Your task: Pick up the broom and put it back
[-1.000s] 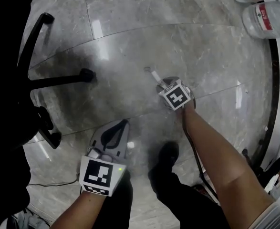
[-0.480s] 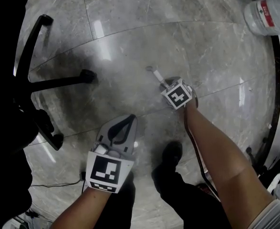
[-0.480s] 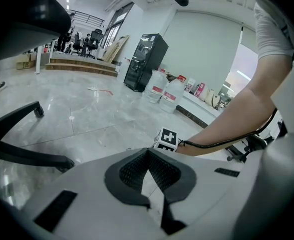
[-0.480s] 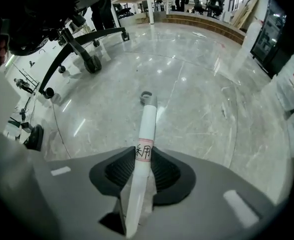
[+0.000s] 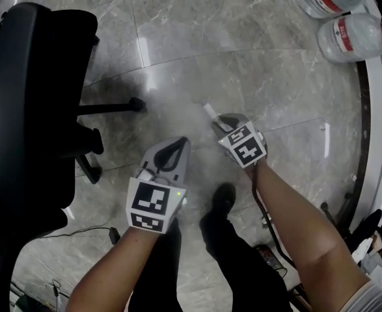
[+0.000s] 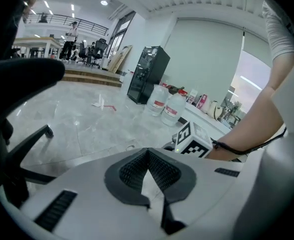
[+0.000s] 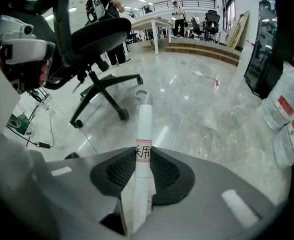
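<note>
The broom shows only as a thin white handle (image 7: pixel 144 129) with a red-edged label. It runs out between the jaws of my right gripper (image 7: pixel 143 151) toward the floor. Those jaws are closing, and their dark pads press the handle on both sides. In the head view the handle's end (image 5: pixel 210 111) pokes out past the right gripper (image 5: pixel 220 118), above the grey marble floor. My left gripper (image 5: pixel 180 142) hangs beside it to the left, about a hand's width away. Its tips (image 6: pixel 147 150) meet with nothing between them. The broom head is out of sight.
A black office chair (image 5: pixel 34 109) stands close on the left, its wheeled legs (image 5: pixel 136 104) reaching toward the grippers. Two large water bottles (image 5: pixel 347 38) lie at the far right by a curved white counter edge (image 5: pixel 381 109). A cable (image 5: pixel 80 229) trails on the floor near the person's shoe (image 5: pixel 223 200).
Both grippers have risen from the floor, the right one carrying the handle up with it. The view has shifted, so the chair now fills more of the left side.
</note>
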The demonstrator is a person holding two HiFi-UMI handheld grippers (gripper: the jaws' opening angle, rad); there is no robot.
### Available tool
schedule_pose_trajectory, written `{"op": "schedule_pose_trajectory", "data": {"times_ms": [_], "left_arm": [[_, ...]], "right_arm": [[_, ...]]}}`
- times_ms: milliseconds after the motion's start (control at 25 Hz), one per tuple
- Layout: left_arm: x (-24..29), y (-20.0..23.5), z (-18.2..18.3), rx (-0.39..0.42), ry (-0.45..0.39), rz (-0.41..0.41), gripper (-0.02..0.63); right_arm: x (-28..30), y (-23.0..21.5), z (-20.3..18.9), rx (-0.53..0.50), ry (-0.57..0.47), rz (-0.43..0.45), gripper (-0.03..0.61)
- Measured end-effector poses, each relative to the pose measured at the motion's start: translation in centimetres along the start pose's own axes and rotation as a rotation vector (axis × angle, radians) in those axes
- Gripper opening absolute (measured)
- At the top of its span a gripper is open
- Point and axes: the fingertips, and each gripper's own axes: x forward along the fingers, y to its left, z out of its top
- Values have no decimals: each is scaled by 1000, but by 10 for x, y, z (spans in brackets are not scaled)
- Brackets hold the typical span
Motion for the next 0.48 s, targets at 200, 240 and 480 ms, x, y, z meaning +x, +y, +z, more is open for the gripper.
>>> {"op": "schedule_pose_trajectory", "data": {"times_ms": [200,240,480], "left_arm": [[-52,-25,65,-1,-23,33,6],[-64,-30,77,2,-28,38,5],[-160,-48,131,-21,-45,101,5]], "right_arm": [[-113,57,66,-51,-117,51,86],[-135,69,78,-71,-135,60,86],[-265,141,151,-206,-249,99,86]]}}
